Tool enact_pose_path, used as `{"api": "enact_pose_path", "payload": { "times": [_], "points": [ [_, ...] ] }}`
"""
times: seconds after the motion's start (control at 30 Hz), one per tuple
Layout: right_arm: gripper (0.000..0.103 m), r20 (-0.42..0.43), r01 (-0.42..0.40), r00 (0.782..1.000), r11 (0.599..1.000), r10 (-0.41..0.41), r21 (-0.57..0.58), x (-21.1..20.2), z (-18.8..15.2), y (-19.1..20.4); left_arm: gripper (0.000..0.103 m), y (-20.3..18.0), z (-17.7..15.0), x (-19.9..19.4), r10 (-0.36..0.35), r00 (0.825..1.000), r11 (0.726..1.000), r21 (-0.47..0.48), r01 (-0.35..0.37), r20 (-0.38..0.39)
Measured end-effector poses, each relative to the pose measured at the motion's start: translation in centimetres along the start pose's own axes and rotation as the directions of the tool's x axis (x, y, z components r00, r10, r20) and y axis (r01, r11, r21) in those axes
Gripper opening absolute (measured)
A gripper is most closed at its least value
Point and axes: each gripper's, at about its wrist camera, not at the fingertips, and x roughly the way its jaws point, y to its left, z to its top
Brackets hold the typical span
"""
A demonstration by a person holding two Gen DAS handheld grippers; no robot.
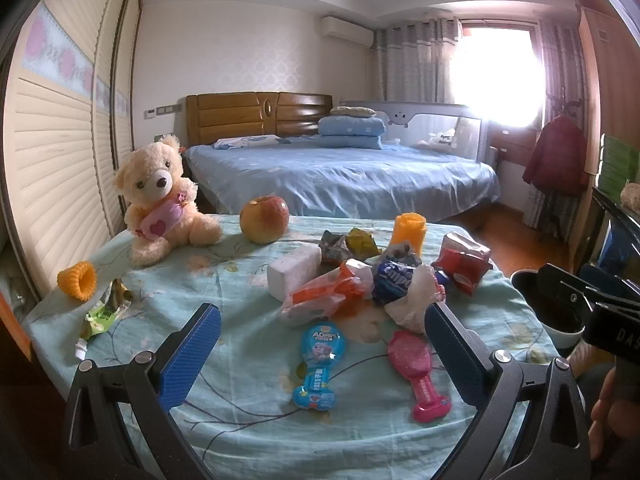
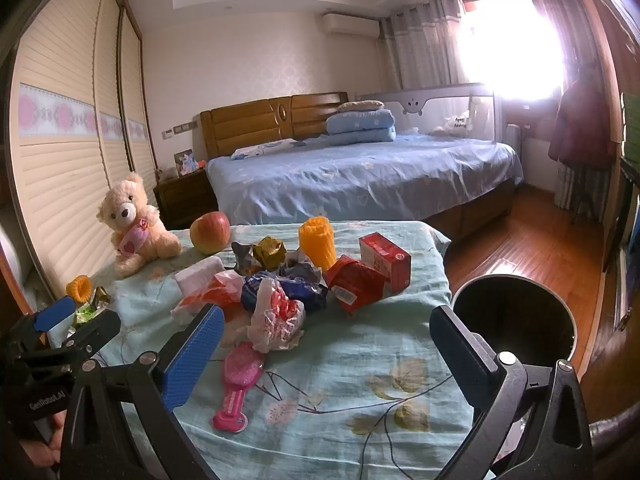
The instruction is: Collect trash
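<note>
At mid-desk lies a heap of crinkled wrappers (image 2: 276, 300), glossy foil and thin plastic, beside a red carton (image 2: 386, 260). Both left tongs (image 1: 322, 350) and right tongs (image 2: 326, 344) hover spread, empty. Right of the floral cloth-covered desk (image 2: 360, 360) stands a round dark bin (image 2: 516, 316).

Left gripper (image 1: 322, 354), right gripper (image 2: 326, 354): black frames, blue ribbed pads (image 1: 190, 354), silver screws. White "GenRobot.AI" lettering, right view 8 o'clock.
</note>
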Motion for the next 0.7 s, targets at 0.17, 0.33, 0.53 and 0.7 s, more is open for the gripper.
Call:
{"api": "enact_pose_path", "payload": {
  "times": [0.17,0.33,0.53,0.7],
  "points": [
    [0.103,-0.001,0.0,1.0,1.0,0.0,0.002,-0.04,0.05,-0.01,0.102,-0.05,0.02,-0.03,0.0,1.0,1.0,0.0,0.0,0.0],
    [0.103,-0.001,0.0,1.0,1.0,0.0,0.002,-0.05,0.07,-0.04,0.102,-0.05,0.02,-0.02,-0.001,1.0,1.0,0.0,0.001,-0.001],
    [0.103,-0.002,-0.001,1.0,1.0,0.001,0.003,-0.04,0.06,-0.08,0.102,-0.19,0.08,0.02,-0.004,1.0,1.0,0.003,0.004,-0.004],
    [0.103,-0.003,-0.001,1.0,1.0,0.001,0.004,0.04,0.04,-0.11,0.102,-0.28,0.08,0.0,-0.006,1.0,1.0,0.002,0.006,-0.005]
  ]
}}
